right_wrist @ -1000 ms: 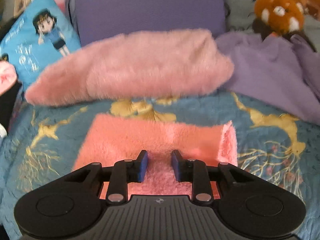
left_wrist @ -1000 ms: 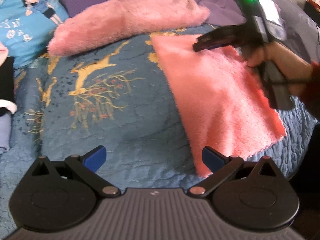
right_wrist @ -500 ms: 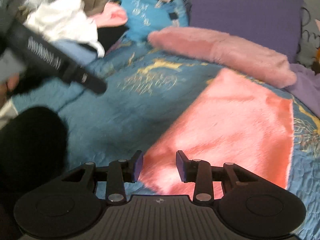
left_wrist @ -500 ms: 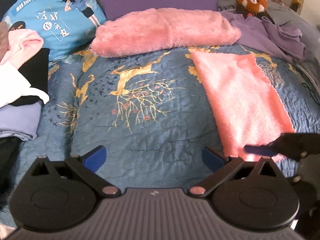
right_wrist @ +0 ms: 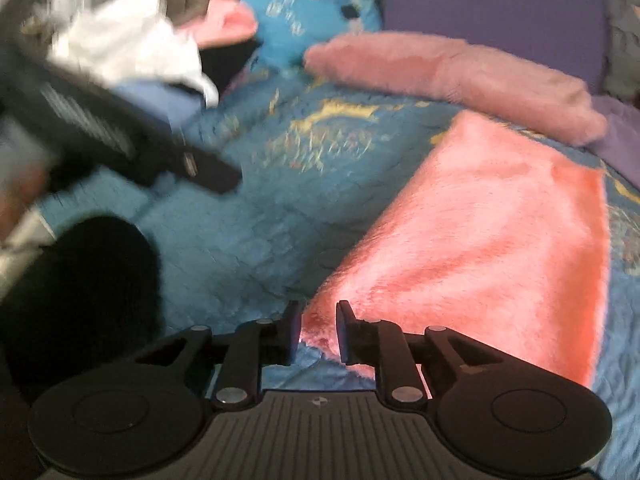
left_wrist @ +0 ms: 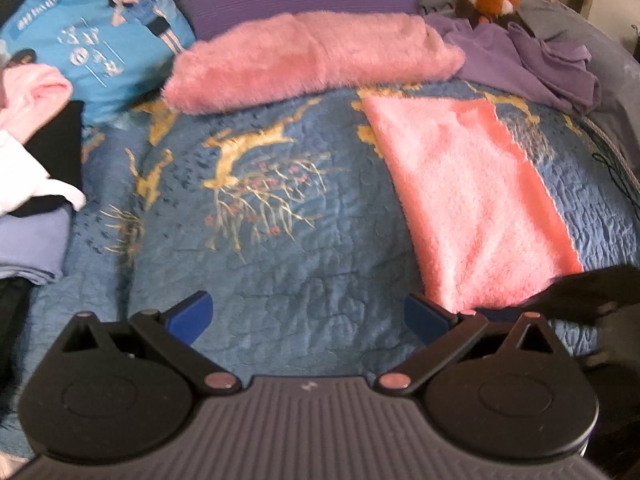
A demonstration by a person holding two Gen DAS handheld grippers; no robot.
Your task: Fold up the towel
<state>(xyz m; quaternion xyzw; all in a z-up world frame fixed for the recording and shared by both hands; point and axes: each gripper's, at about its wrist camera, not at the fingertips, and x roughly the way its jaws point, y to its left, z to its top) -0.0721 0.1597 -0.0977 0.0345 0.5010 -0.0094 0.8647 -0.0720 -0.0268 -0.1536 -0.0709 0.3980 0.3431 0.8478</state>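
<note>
**Left wrist view: towel folded once, next grip coming**

Left gripper (left_wrist: 306,316) hangs spread over bare quilt (left_wrist: 280,280); the towel (left_wrist: 472,200) lies doubled beside it.

Right wrist view: right gripper (right_wrist: 318,328) has swung from the far edge to the towel's near corner, jaws closing around it.

Black grippers w/ round pivot discs, silver screws, ribbed grey base, blue fingers (left_wrist: 188,316) on left

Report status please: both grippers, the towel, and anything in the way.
Left gripper open, empty, over the quilt. Right gripper closing at near corner of pink towel, corner between the jaws. Towel lies flat, already folded narrow. Nothing in the way.
</note>
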